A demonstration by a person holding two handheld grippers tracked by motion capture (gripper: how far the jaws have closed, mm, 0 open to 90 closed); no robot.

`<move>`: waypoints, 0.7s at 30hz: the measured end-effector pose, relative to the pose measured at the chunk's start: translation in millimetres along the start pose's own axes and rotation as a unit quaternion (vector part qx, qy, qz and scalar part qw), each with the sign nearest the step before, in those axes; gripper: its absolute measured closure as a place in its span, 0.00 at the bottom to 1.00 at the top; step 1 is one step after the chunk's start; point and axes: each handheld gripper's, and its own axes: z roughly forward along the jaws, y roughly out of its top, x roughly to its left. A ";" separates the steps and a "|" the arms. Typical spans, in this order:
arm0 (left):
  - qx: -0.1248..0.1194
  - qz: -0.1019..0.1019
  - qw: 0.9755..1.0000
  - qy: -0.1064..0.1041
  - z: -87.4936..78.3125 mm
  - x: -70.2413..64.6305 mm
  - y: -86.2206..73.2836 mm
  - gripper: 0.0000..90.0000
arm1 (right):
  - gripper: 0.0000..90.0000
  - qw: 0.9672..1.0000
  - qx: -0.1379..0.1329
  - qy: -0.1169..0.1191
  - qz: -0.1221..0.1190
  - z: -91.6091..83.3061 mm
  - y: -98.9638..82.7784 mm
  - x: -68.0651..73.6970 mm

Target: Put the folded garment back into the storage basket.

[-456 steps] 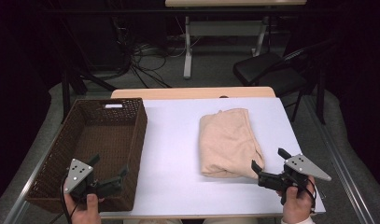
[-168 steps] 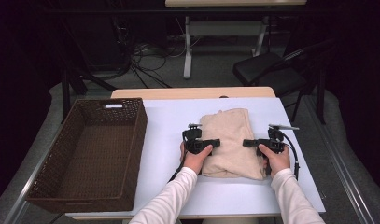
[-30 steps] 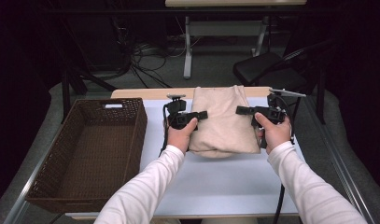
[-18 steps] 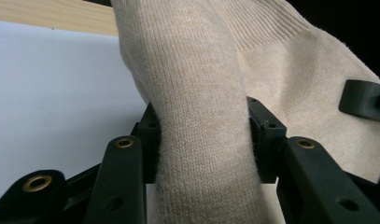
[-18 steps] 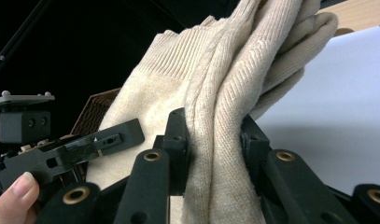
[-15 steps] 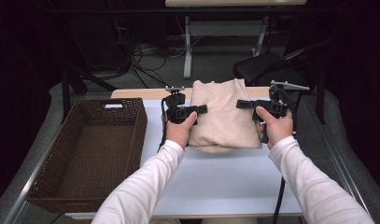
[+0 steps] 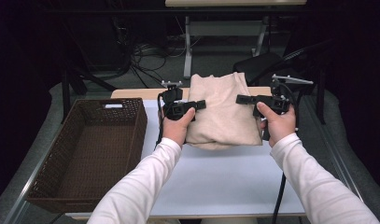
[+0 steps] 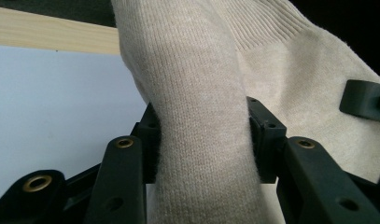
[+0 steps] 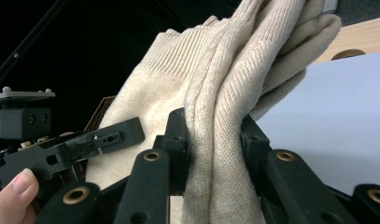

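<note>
Over at the left sits a wicker basket [image 7: 85, 154]. Beside it, above the white worktop [image 7: 225, 182], the left hand-held gripper [image 7: 200, 105] clamps a folded beige sweater [image 7: 222, 112], its opposite edge pinched by the right hand-held gripper [image 7: 241, 99].

Folded beige knit sweater [image 7: 222, 112], hanging lifted

There is one soft beige knitted sweater [image 7: 223, 112]. There is one dark brown woven basket [image 7: 89, 154] shaped like a box. There are two black hand-held grippers, a left gripper [image 7: 201, 104] and a right gripper [image 7: 241, 99]. There is one white tabletop [image 7: 225, 182]. I see two hands in white sleeves.
</note>
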 end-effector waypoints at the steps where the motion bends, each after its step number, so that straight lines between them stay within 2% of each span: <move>1: 0.001 0.001 1.000 0.000 -0.1 0.3 0.2 0.64 | 0.79 1.000 0.000 0.000 0.000 0.3 -0.1 0.3; 12: -0.001 -0.002 1.000 0.003 -6.6 -0.3 1.6 0.64 | 0.79 1.000 0.003 0.003 -0.006 1.3 0.9 5.1; 21: 0.002 0.000 1.000 0.006 -21.1 -1.3 5.0 0.64 | 0.79 1.000 0.005 0.007 -0.013 -0.2 1.2 18.7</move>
